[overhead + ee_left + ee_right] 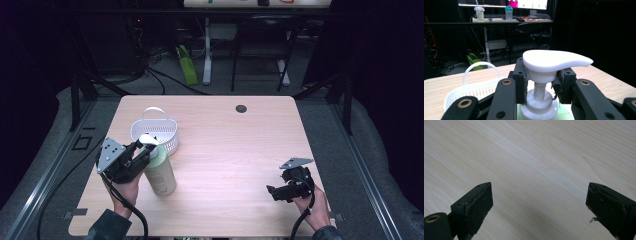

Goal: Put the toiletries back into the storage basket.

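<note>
Dim room w/ desks behind; light wood table [225,150]. Left gripper [137,156] clamps pump bottle [161,172] neck beside white basket [155,132]. Right gripper [280,192] spread apart, over bare tabletop.

The left gripper [142,152], held in the person's left hand [125,192], is closing its jaws on the neck of a pump bottle [161,172]. The right gripper [274,191], held in the right hand [314,210], is hovering low over the desk [240,150], jaws spread wide apart.
</note>
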`<action>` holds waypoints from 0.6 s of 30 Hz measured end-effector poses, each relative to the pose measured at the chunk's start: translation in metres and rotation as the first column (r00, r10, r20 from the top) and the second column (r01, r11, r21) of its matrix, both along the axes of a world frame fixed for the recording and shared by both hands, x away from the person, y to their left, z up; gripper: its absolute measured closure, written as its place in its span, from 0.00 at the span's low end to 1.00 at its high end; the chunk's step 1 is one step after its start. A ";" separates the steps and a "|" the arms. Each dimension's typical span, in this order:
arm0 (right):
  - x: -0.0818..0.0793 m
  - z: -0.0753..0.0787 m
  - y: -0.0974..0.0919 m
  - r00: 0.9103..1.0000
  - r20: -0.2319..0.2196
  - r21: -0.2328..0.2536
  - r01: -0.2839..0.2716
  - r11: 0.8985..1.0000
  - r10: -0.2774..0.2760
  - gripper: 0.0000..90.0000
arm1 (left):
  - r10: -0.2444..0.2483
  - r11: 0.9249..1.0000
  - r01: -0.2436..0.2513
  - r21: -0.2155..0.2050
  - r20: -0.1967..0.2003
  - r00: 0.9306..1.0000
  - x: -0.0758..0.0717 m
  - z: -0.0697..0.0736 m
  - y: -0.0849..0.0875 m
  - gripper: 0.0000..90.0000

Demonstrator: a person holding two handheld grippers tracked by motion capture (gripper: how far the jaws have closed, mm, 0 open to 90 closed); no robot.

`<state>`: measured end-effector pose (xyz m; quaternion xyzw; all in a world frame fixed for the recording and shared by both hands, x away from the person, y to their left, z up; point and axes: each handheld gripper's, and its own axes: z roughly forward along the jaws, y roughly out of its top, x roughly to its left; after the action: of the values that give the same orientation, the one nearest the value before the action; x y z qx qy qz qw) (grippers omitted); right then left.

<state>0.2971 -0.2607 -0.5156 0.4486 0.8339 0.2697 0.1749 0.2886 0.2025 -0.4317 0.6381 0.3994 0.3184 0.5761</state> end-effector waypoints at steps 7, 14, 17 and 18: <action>0.000 0.000 -0.001 1.000 0.001 0.004 0.001 1.000 -0.001 0.07 | 0.008 1.000 -0.008 -0.001 0.002 1.000 0.001 0.002 0.004 0.75; 0.000 0.000 -0.001 1.000 0.001 0.002 0.000 1.000 0.000 0.07 | 0.017 1.000 -0.017 0.004 0.003 1.000 0.002 0.004 0.008 0.75; 0.000 0.000 -0.001 1.000 0.001 0.003 0.001 1.000 -0.001 0.07 | 0.021 1.000 -0.021 0.003 0.004 1.000 0.003 0.004 0.009 0.75; 0.000 0.000 -0.001 1.000 0.000 0.003 0.001 1.000 -0.001 0.07 | 0.022 1.000 -0.022 0.004 0.004 1.000 0.004 0.004 0.010 0.75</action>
<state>0.2970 -0.2615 -0.5153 0.4494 0.8332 0.2707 0.1746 0.2923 0.2123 -0.4275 0.6343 0.4046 0.3268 0.5720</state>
